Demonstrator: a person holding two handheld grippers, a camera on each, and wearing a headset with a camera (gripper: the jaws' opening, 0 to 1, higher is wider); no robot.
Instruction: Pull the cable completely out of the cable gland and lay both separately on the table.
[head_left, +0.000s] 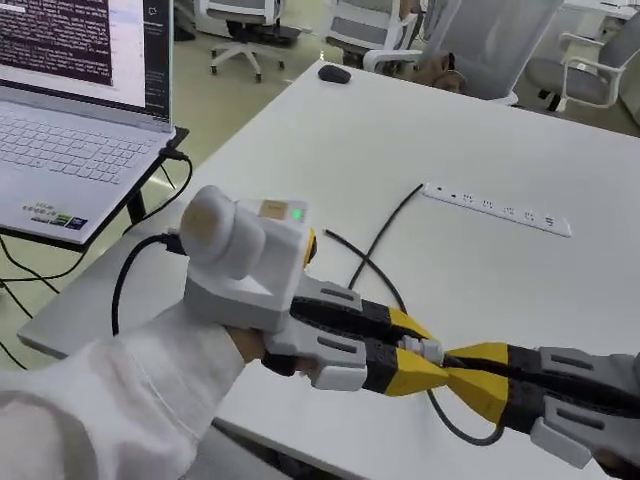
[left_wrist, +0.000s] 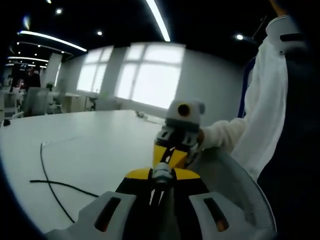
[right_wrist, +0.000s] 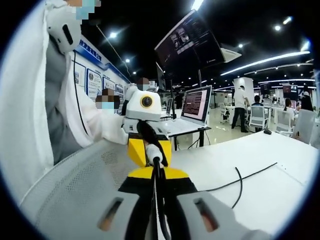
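My two grippers meet tip to tip above the white table's (head_left: 300, 140) near edge. The left gripper (head_left: 428, 360), held in a white-sleeved hand, is shut on the small grey-white cable gland (head_left: 428, 349); the gland (left_wrist: 161, 171) sits between its yellow jaws. The right gripper (head_left: 458, 374) comes in from the lower right and is shut on the black cable (right_wrist: 157, 167) right behind the gland (right_wrist: 153, 152). From there the cable (head_left: 455, 428) loops down and runs back across the table. In each gripper view the other gripper (left_wrist: 175, 142) (right_wrist: 146, 127) faces the camera.
A white power strip (head_left: 495, 210) lies at the back right of the table, with a black mouse (head_left: 334, 73) at the far edge. An open laptop (head_left: 70, 120) stands on a stand to the left, with its own black lead. Office chairs (head_left: 240, 20) stand beyond.
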